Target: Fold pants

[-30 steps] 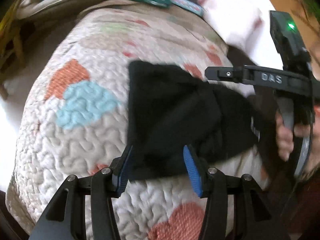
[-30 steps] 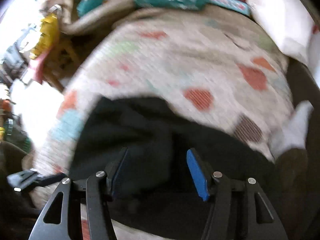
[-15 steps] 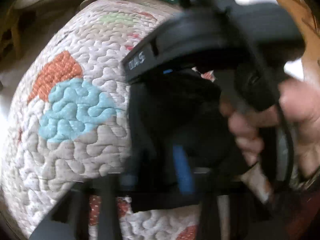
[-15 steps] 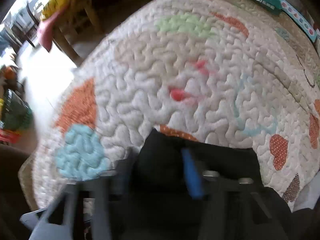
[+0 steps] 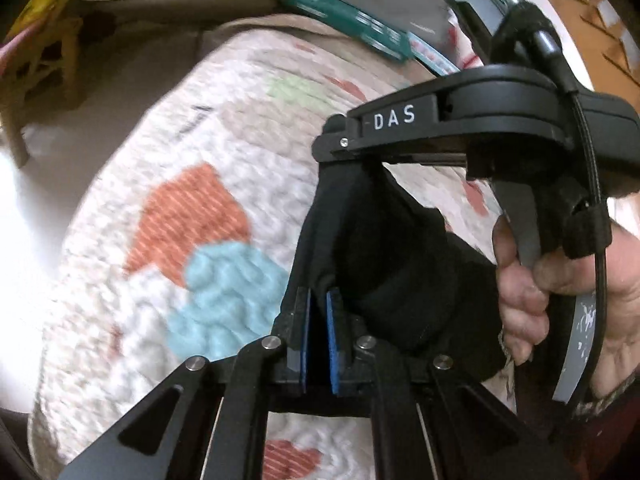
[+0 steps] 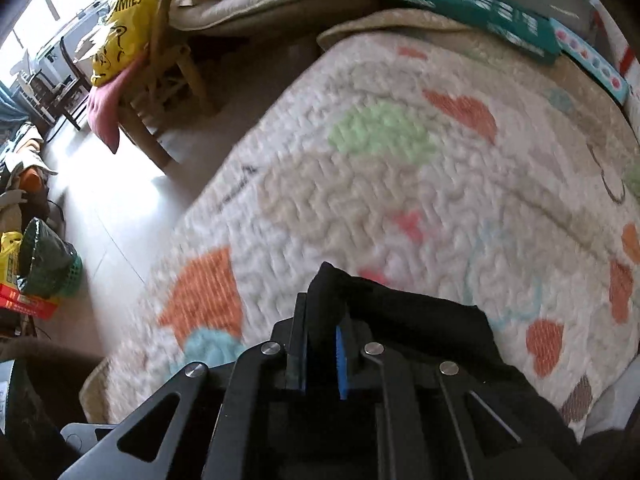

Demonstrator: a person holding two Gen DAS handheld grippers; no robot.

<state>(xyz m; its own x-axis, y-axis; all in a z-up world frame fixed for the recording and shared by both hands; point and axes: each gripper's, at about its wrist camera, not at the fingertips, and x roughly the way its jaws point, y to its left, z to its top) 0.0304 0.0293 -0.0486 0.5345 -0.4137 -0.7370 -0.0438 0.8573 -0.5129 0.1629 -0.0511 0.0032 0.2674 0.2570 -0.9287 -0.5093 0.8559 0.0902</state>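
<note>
The black pants [image 5: 384, 256] hang bunched above a quilted bedspread [image 5: 192, 200] with coloured hearts. My left gripper [image 5: 319, 304] is shut on the near lower edge of the cloth. My right gripper [image 5: 332, 148] shows in the left wrist view above and beyond it, shut on an upper corner of the same pants. In the right wrist view my right gripper [image 6: 322, 320] pinches a corner of the pants [image 6: 420, 320] between its blue pads, and the rest drapes to the right over the bedspread [image 6: 360, 184].
A teal package [image 6: 472, 4] lies along the far edge of the bed. A wooden chair with a yellow bag [image 6: 120, 40] stands on the floor at left, beside a green basket [image 6: 48, 264]. A hand [image 5: 560, 292] holds the right gripper's handle.
Both grippers were open over the flat pants a second ago. They have closed on the cloth and lifted it off the bedspread, the right one swinging in over the left.
</note>
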